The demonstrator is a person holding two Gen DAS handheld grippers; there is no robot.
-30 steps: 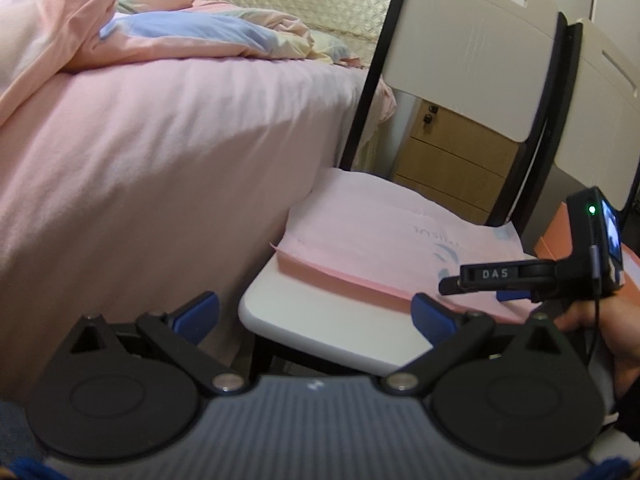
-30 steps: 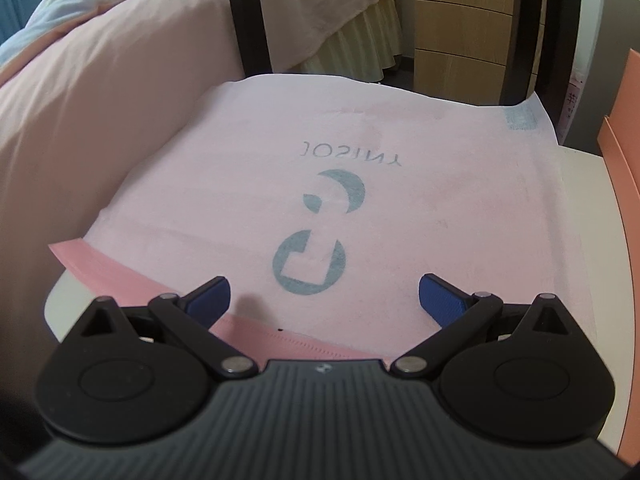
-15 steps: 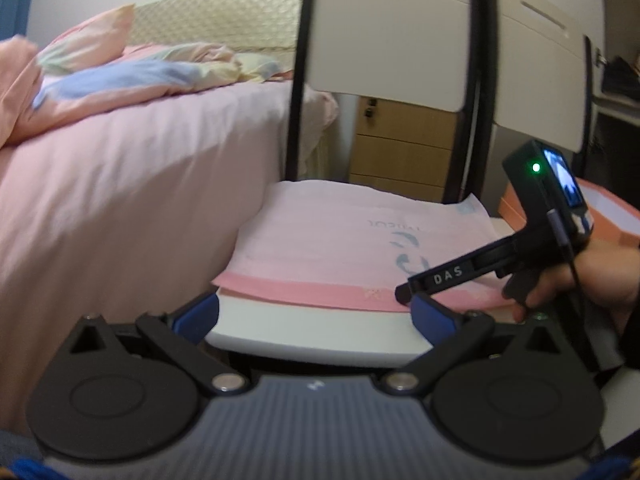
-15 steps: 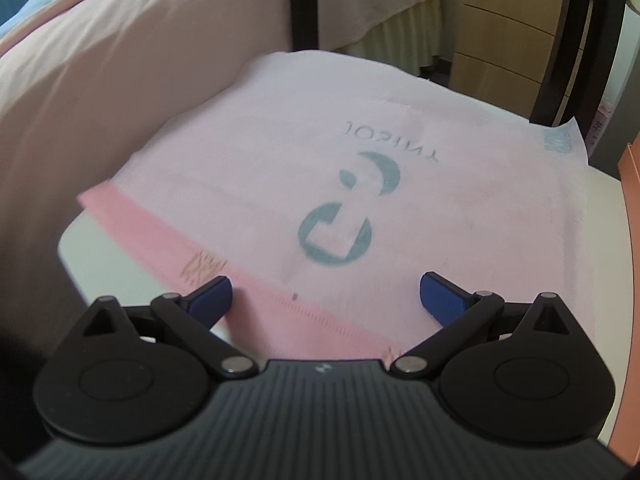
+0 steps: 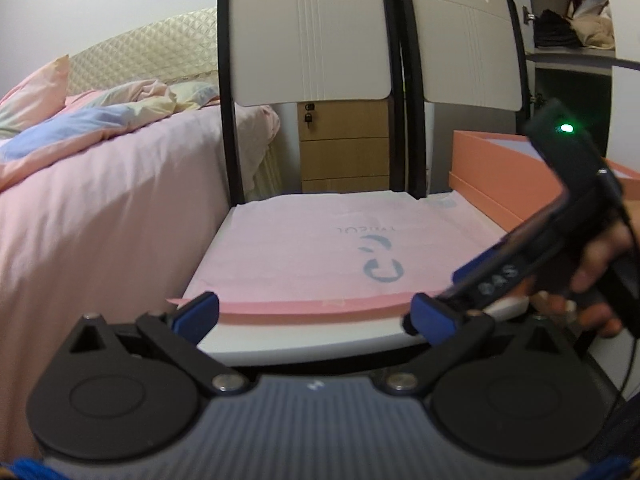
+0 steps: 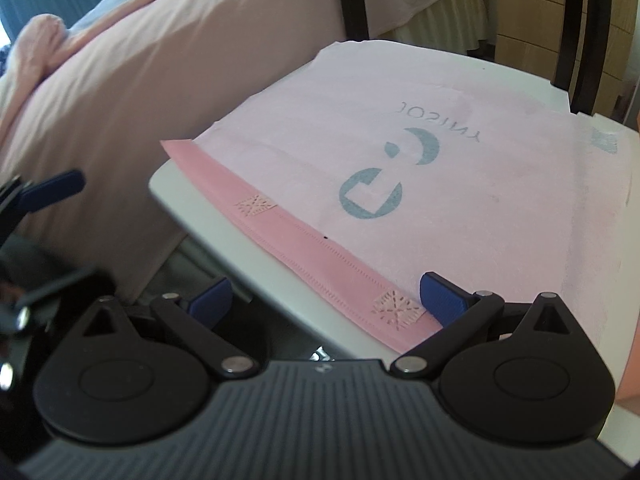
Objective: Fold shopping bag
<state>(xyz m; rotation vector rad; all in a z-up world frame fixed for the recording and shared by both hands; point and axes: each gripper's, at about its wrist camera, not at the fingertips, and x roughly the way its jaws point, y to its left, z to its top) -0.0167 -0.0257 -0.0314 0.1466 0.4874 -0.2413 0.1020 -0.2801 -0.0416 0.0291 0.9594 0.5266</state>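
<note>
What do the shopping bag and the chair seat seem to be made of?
Shopping bag: likely non-woven fabric, matte pink, with a fibrous surface and stitched hem patches. Chair seat: probably moulded plastic, smooth off-white with rounded edges.

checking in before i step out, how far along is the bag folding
Done: the pink shopping bag lies spread flat on the white chair seat, logo up, darker hem toward the grippers. In hand: nothing; the left gripper and right gripper are both open at the hem edge, apparently lining up a grasp. Left: every fold; no crease or doubled-over layer shows yet.
</note>
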